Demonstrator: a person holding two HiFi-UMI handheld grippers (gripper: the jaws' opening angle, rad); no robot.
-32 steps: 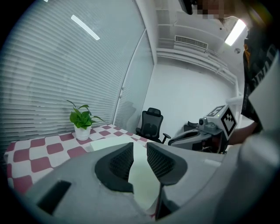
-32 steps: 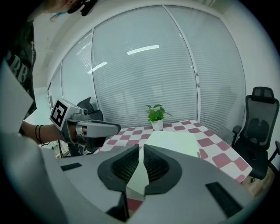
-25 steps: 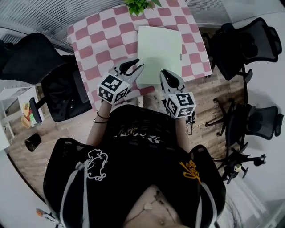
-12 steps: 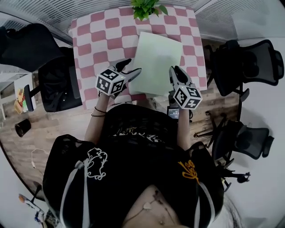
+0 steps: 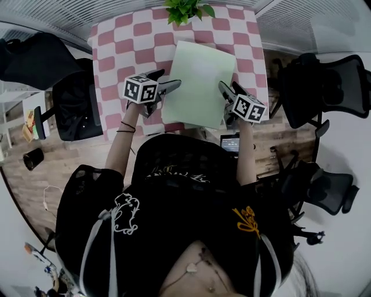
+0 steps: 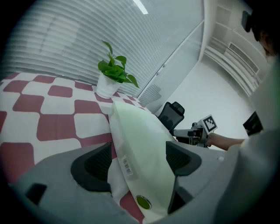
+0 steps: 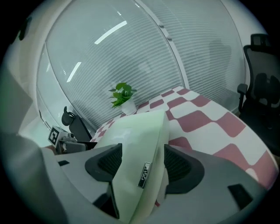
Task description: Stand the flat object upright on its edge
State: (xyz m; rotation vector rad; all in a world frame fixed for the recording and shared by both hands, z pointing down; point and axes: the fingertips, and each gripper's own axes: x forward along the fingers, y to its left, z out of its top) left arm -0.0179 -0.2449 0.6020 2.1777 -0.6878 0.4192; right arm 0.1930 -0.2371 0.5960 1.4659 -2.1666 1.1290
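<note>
A pale green flat object (image 5: 200, 81) lies flat on the pink-and-white checkered table (image 5: 122, 40). My left gripper (image 5: 164, 80) is at its left edge and my right gripper (image 5: 227, 90) at its right edge. In the left gripper view the object (image 6: 140, 135) runs between the opening jaws of the gripper (image 6: 140, 159), with a barcode label and a green dot near me. The right gripper view shows the object (image 7: 135, 140), with a small metal tag, between the right gripper's (image 7: 140, 164) opening jaws. Neither pair of pads visibly presses on it.
A potted plant (image 5: 184, 8) stands at the table's far edge, beyond the object. Black office chairs stand left (image 5: 75, 104) and right (image 5: 324, 87) of the table. A small screen device (image 5: 231, 142) sits below the near edge by my right arm.
Both grippers have moved forward from the table's near edge to the object's left and right sides. Their jaws now stand wide around its edges.
</note>
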